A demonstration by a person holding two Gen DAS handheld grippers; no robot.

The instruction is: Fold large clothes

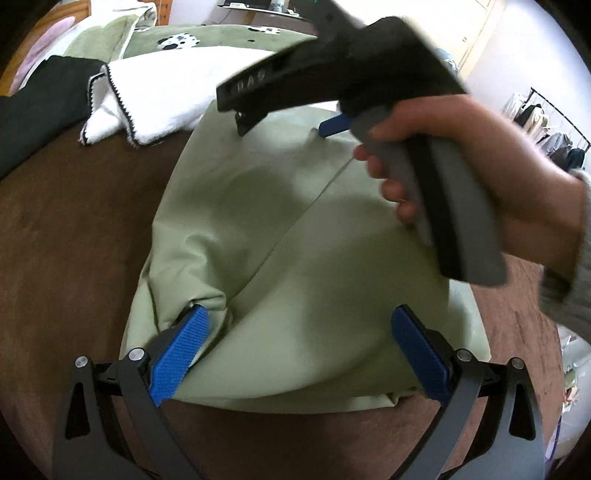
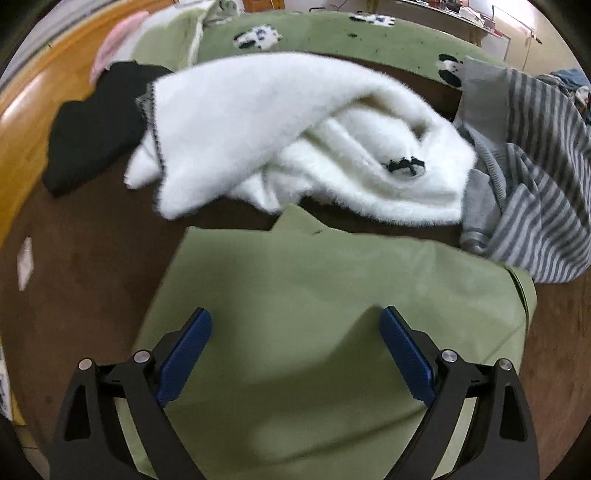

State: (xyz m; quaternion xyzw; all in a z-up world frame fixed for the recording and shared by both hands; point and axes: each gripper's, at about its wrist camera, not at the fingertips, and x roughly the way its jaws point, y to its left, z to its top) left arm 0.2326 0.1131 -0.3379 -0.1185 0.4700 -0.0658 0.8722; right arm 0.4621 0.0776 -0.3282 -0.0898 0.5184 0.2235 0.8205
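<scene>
A light green garment lies folded on the brown surface and fills the middle of both views. My left gripper is open just above its near edge, its left blue pad touching a bunched fold. My right gripper is open and empty above the garment's middle. In the left wrist view the right gripper's black body and the hand holding it hover over the garment's far end, one blue fingertip showing.
A fluffy white sweater lies crumpled beyond the green garment. A grey striped garment is at the right, a black garment at the left. A green panda-print blanket lies behind. A clothes rack stands far right.
</scene>
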